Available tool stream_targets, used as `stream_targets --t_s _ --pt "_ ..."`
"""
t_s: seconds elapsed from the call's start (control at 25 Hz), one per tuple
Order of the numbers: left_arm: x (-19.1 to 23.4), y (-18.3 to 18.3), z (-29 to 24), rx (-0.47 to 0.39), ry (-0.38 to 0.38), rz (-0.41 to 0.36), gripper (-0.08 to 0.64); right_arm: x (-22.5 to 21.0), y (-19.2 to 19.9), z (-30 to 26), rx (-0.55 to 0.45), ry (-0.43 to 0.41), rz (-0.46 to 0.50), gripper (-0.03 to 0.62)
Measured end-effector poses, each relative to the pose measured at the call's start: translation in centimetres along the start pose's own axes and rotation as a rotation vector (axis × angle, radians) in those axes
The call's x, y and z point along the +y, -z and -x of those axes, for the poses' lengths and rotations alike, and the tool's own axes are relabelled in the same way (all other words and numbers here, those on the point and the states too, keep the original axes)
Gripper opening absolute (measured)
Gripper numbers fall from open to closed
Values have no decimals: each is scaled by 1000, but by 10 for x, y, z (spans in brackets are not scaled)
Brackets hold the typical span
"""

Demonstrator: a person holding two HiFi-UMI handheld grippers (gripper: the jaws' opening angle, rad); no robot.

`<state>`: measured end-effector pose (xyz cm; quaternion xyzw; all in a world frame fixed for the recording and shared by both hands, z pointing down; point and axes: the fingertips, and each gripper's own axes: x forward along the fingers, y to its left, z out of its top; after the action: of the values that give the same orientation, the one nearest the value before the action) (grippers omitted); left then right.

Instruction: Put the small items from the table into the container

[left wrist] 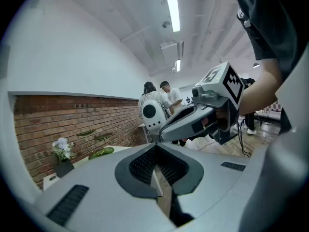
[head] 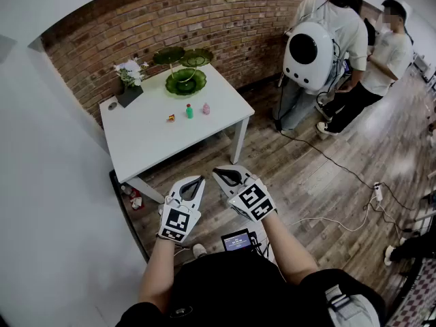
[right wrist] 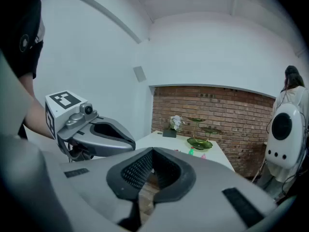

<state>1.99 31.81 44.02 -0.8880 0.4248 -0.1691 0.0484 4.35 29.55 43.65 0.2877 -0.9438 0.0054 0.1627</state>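
Head view: three small items lie on the desk, in a loose row near its middle: one red-and-yellow piece point(head: 171, 118), one green piece point(head: 189, 112) and one pink piece point(head: 206, 108). They are close together but not touching; their exact kind is too small to tell. None is in the container.

The container is a green glass stand point(head: 185, 82) at the far edge of the desk, just behind the row. It has three dishes: one large low dish and two smaller raised ones. One dark pot of white flowers point(head: 129, 80) stands at the far left corner, and one small round object point(head: 112, 105) sits beside it.

The white desk point(head: 157, 145) stands in a corner, against a brick wall point(head: 231, 26) and beside a plain white wall.

Two tools are held side by side over the wood plank floor point(head: 320, 176), short of the desk's near edge and well apart from the items. The left tool point(head: 194, 181) has its jaws pressed together with nothing between them. The right tool point(head: 221, 174) is likewise closed and empty.

Two people stand at the far right; one carries a white rounded backpack point(head: 310, 56). Cables trail across the floor.
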Motion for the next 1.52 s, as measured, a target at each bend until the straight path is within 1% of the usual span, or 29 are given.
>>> stream_targets --t_s 0.16,0.28,0.6,0.88,1.0,1.12,1.28,1.52 --pt "4 -4 0 -11 -10 -2 10 0 -1 0 3 -3 -2 15" --pt "7 -2 -1 -17 -21 5 11 0 -2 -1 -7 -5 -20 15" --pt "6 3 -4 -24 -12 31 11 -2 -2 -1 -44 2 -64 17" --pt "2 -1 -4 -47 -14 38 11 1 0 0 -39 -13 -48 17" --pt "0 -3 -6 -46 -12 29 11 1 -1 1 -53 -25 -67 17" --pt "-2 -5 -11 -46 -8 33 11 -4 3 3 -48 -24 -70 18" --pt "-9 -5 -17 -55 6 66 11 -12 8 9 -52 -30 -92 17" --pt "-20 -6 -36 -34 -3 63 11 -28 18 20 -44 -43 -106 17"
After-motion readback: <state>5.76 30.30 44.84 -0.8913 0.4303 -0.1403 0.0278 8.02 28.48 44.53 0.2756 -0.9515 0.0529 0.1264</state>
